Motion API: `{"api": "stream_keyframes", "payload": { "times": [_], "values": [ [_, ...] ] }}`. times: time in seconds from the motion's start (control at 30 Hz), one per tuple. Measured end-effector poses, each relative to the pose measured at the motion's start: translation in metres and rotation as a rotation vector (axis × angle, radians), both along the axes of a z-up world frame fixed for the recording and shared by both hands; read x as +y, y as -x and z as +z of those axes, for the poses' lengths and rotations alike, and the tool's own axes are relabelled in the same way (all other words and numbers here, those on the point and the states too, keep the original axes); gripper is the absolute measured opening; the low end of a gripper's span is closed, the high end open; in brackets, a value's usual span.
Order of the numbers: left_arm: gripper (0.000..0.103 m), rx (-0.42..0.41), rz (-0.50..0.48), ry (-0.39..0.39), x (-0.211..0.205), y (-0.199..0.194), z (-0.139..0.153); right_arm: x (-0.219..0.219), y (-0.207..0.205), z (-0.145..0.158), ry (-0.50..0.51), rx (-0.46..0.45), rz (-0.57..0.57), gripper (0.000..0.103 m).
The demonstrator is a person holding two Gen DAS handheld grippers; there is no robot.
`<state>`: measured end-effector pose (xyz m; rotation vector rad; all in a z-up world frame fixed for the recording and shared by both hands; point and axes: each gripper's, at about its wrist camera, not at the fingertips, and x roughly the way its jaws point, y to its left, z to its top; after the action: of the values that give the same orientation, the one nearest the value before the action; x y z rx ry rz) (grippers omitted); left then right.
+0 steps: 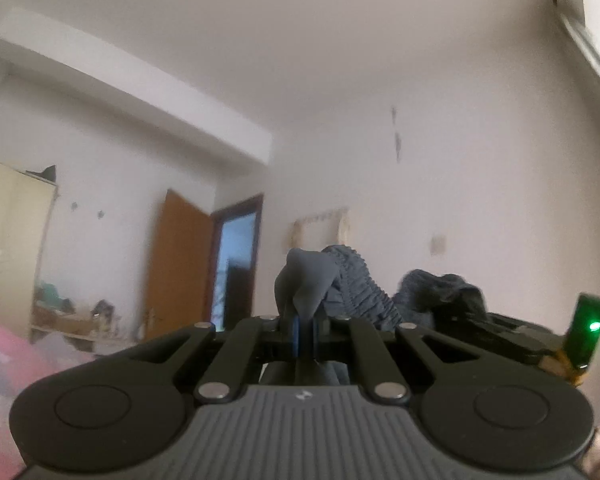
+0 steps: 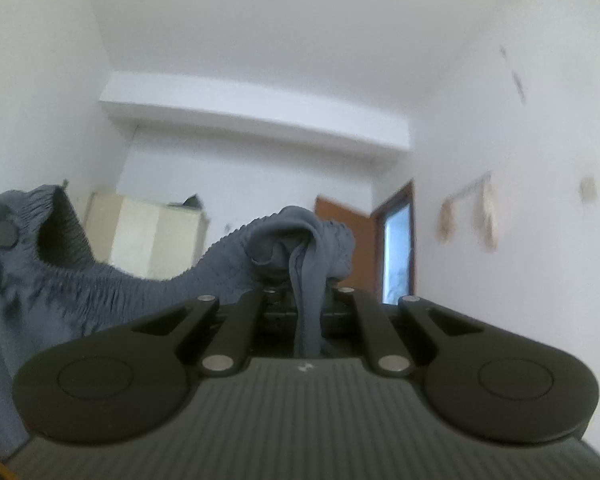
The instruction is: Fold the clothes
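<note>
Left wrist view
Left gripper (image 1: 306,322): clenched on a soft fold of the grey-blue garment (image 1: 340,280).
Garment: at 12 o'clock from the jaws, shirred elastic band trailing toward 3 o'clock.
Right gripper (image 1: 512,330): at 3 o'clock, black.

Right wrist view
Right gripper (image 2: 308,308): clamped on a smooth bunched fold of the garment (image 2: 100,292).
Garment: ribbed, gathered band sagging toward 9 o'clock.
Wardrobe (image 2: 152,236): cream, boxy, at 11 o'clock; contents not visible.

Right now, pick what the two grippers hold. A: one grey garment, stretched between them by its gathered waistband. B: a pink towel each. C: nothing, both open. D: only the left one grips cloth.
A: the left gripper and the right gripper are each shut on the grey garment, its waistband spanning between them.
</note>
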<state>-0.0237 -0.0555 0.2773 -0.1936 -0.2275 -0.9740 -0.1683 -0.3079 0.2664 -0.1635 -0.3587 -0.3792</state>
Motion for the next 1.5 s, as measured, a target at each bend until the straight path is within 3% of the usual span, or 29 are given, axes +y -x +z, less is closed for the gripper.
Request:
{"api": "stream_keyframes", "payload": {
  "times": [0.17, 0.3, 0.5, 0.6, 0.83, 1.0, 1.27, 1.33, 1.4, 1.47, 1.5],
  "values": [
    [0.007, 0.082, 0.060, 0.062, 0.012, 0.000, -0.021, 0.016, -0.026, 0.007, 0.072, 0.017, -0.021, 0.003],
    [0.007, 0.195, 0.220, 0.088, 0.028, -0.021, -0.068, 0.038, -0.093, -0.023, 0.075, 0.109, 0.040, 0.003],
    [0.007, 0.429, 0.417, 0.125, 0.089, -0.053, -0.149, 0.106, -0.221, -0.113, 0.111, 0.338, 0.183, 0.003],
    [0.006, 0.508, 0.569, 0.155, 0.130, -0.061, -0.193, 0.155, -0.276, -0.159, 0.100, 0.449, 0.289, 0.003],
    [0.006, 0.664, 0.803, 0.176, 0.222, -0.063, -0.267, 0.297, -0.320, -0.230, 0.141, 0.632, 0.471, 0.003],
    [0.006, 0.689, 0.867, 0.258, 0.277, -0.056, -0.299, 0.366, -0.361, -0.256, 0.222, 0.724, 0.568, 0.003],
    [0.008, 0.782, 0.903, 0.224, 0.305, -0.063, -0.335, 0.436, -0.412, -0.297, 0.346, 0.856, 0.677, 0.003],
    [0.012, 0.799, 0.882, 0.229, 0.315, -0.063, -0.343, 0.440, -0.422, -0.311, 0.353, 0.911, 0.684, 0.004],
    [0.027, 0.808, 0.864, 0.249, 0.324, -0.061, -0.350, 0.438, -0.431, -0.323, 0.348, 0.958, 0.679, 0.006],
    [0.030, 0.804, 0.853, 0.289, 0.334, -0.059, -0.355, 0.431, -0.440, -0.324, 0.307, 1.002, 0.675, 0.007],
    [0.030, 0.798, 0.853, 0.307, 0.339, -0.056, -0.356, 0.427, -0.444, -0.324, 0.283, 1.023, 0.674, 0.013]
  ]
}}
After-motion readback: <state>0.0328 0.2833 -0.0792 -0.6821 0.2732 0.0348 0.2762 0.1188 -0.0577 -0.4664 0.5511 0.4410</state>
